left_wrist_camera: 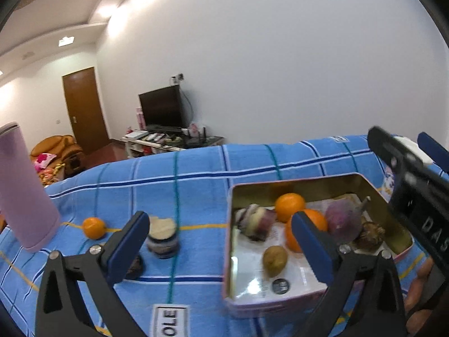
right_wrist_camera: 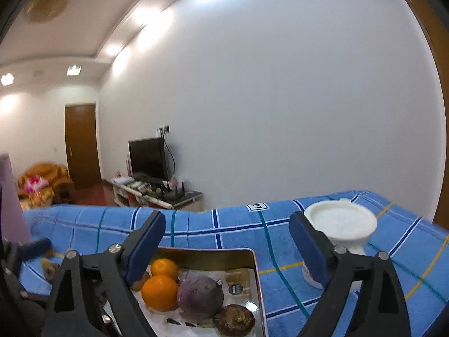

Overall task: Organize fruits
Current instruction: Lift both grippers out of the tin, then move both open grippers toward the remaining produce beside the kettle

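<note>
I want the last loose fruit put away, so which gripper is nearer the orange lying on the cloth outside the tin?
Left. The left gripper is just right of the loose orange; the right gripper is farther right, over the tin.

- A plain white wall [right_wrist_camera: 280,98] fills the view ahead of both grippers.
- Ahead to the left, a dark television [left_wrist_camera: 161,106] stands on a low cluttered stand [left_wrist_camera: 171,140].
- Further left: a brown door [left_wrist_camera: 84,106] and an orange armchair [left_wrist_camera: 56,148].
- Ceiling lights [right_wrist_camera: 140,16] glare overhead.

Left gripper [left_wrist_camera: 221,241] and right gripper [right_wrist_camera: 227,245] hold fingers wide apart, empty.
</note>
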Demonstrator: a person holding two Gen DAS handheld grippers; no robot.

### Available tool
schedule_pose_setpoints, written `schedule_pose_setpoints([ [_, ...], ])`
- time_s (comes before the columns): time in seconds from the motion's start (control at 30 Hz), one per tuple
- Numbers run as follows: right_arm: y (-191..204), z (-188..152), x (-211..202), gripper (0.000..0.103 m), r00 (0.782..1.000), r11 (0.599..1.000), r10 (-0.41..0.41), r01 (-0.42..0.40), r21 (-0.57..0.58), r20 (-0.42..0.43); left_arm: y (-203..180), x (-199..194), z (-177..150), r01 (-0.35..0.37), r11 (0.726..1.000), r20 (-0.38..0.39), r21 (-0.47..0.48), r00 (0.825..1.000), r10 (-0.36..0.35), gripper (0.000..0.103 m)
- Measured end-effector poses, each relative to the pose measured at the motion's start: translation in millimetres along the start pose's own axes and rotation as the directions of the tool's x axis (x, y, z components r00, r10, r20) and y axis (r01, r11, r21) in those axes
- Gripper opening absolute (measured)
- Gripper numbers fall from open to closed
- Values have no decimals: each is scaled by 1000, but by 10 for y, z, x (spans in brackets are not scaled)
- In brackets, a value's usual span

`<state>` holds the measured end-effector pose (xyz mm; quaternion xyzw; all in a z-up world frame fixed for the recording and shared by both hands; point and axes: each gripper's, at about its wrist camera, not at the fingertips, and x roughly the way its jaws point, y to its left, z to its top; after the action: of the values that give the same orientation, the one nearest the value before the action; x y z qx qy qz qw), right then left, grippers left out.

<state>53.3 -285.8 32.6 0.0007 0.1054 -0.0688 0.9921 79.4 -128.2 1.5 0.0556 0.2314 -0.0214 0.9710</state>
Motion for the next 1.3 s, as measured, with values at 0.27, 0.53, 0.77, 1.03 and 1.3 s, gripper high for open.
schedule_pose_setpoints([
  [0.27, 22, 26, -77, 92, 999, 1000, -9, 10, 13, -43, 190, -102, -87, -30, 999, -2, -22, 1000, 30, 103],
  [0.53, 26, -16, -193, 92, 997, 1000, -9, 11, 28, -80, 294, -187, -155, -22, 1000, -21, -20, 1000, 22, 103],
  [0.77, 188, -35, -237, 92, 996, 1000, -3, 3, -4, -84, 409, -234, -204, -12, 1000, -38, -19, 999, 12, 103],
  [1.03, 316, -69, -255, 92, 994, 1000, 14, -14, 0, -109, 574, -202, -249, -22, 1000, -71, -16, 997, 21, 103],
  [1.3, 579, -72, -242, 92, 990, 998, 59, -59, 0, -131, 822, -147, -261, -53, 998, -85, -16, 995, 51, 103],
])
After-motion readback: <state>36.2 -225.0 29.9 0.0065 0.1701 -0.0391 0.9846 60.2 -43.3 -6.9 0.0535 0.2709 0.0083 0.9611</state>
